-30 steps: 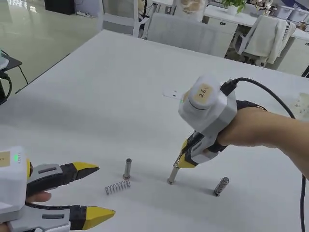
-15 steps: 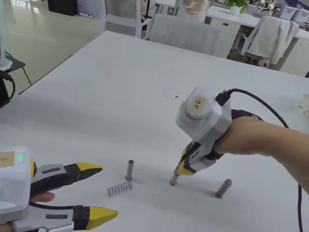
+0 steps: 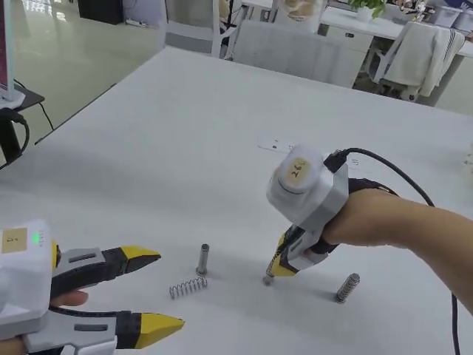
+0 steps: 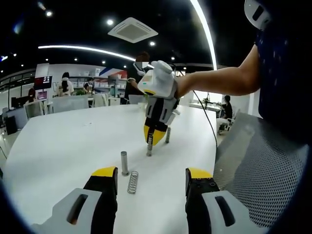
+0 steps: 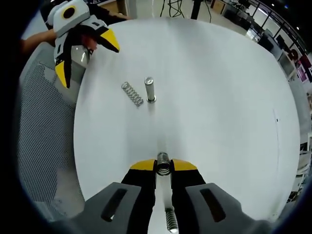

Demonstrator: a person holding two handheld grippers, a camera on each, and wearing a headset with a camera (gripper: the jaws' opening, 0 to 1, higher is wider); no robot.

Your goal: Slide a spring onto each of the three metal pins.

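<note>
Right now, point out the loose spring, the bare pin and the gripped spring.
loose spring (image 3: 188,287), head view, middle coils.
bare pin (image 3: 202,259), head view, mid shaft.
gripped spring (image 5: 163,163), right gripper view, visible coils.

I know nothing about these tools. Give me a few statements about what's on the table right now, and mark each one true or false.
1. A loose spring lies flat on the white table beside a bare pin. True.
2. The left gripper grips a spring. False: its jaws stand open and hold nothing.
3. The right gripper is shut on a held spring at the middle pin. True.
4. All three pins already carry springs. False: the bare pin has none, while the end pin wears one.
</note>
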